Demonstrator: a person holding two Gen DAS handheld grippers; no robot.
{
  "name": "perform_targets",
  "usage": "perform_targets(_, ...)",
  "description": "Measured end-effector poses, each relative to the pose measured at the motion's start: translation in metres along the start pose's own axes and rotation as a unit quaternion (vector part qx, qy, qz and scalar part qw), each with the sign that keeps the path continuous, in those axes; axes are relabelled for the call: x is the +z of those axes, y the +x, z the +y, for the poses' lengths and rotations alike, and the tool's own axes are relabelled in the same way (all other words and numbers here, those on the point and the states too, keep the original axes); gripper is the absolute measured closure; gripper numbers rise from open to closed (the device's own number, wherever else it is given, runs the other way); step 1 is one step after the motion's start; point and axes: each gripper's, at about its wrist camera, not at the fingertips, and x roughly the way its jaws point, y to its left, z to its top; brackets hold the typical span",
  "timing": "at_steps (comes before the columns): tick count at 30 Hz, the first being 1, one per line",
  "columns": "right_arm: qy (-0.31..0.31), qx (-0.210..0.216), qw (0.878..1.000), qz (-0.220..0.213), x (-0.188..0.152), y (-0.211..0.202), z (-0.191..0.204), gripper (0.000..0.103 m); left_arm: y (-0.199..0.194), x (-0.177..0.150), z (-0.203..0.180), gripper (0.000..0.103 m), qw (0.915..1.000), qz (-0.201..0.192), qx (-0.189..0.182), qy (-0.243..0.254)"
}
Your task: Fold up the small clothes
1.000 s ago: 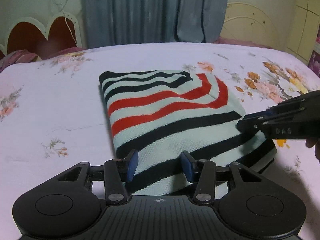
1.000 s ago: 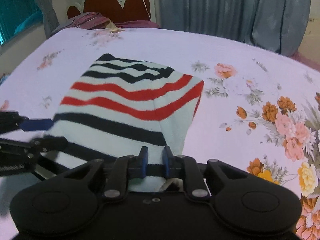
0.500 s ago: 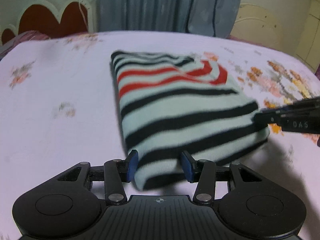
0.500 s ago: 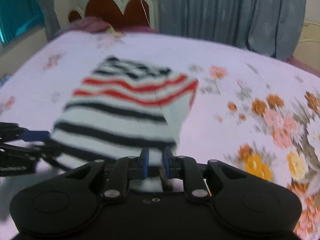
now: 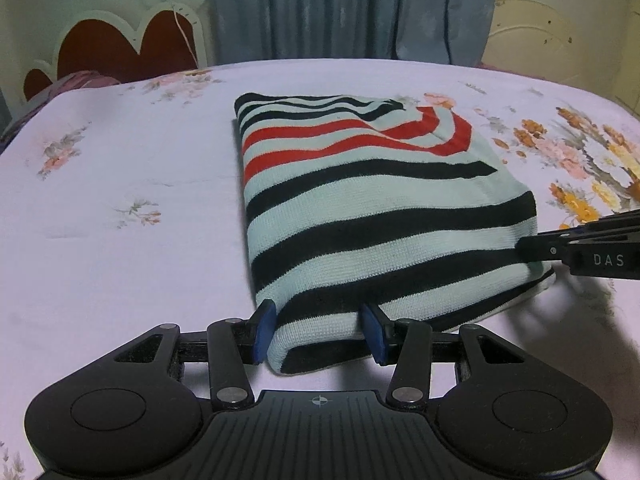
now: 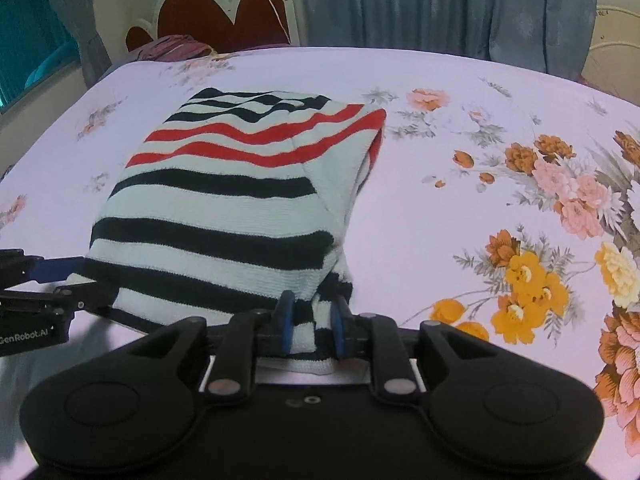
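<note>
Folded striped sweater sits mid-frame on the floral bedsheet, both left gripper and right gripper clenched on its near corners.

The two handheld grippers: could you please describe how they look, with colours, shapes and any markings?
Both are matte black plastic. The left gripper and right gripper have blue finger pads, angled linkage arms with silver pivot screws, and two round lobes on the body. Side lettering reads "DAS" on the right one and "GenRobot.AI" on the left. No cables or sleeves show.

Home bedroom: bed under floral sheet, scalloped red headboard, grey-blue curtains behind.
</note>
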Motion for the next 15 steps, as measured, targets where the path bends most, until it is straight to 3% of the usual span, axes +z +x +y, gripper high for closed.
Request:
perform_targets(8,-0.040,-0.005,0.999,0.004,0.005,-0.029,0.011,0.084,-0.027,0.001,0.000,0.056,0.9995,-0.015,0.011,-0.025)
perform_targets(10,-0.039,-0.003,0.999,-0.006,-0.001,-0.044,0.012,0.079,-0.042,-0.002,-0.002,0.056,0.9991,-0.028,0.016,-0.028)
perform_targets(12,-0.035,0.000,0.999,-0.010,-0.009,-0.058,0.013,0.070,-0.055,-0.005,-0.005,0.047,0.9986,-0.036,0.016,-0.033)
perform_targets(13,-0.034,-0.001,0.999,-0.012,-0.012,-0.063,0.013,0.067,-0.062,-0.008,-0.006,0.028,0.9983,-0.044,0.016,-0.035)
perform_targets(14,-0.033,-0.003,0.999,-0.017,-0.017,-0.071,0.014,0.063,-0.069,-0.012,-0.008,0.017,0.9978,-0.053,0.021,-0.035)
perform_targets(15,-0.032,-0.005,0.999,-0.021,-0.020,-0.077,0.014,0.056,-0.076,-0.015,-0.011,0.013,0.9972,-0.061,0.027,-0.034)
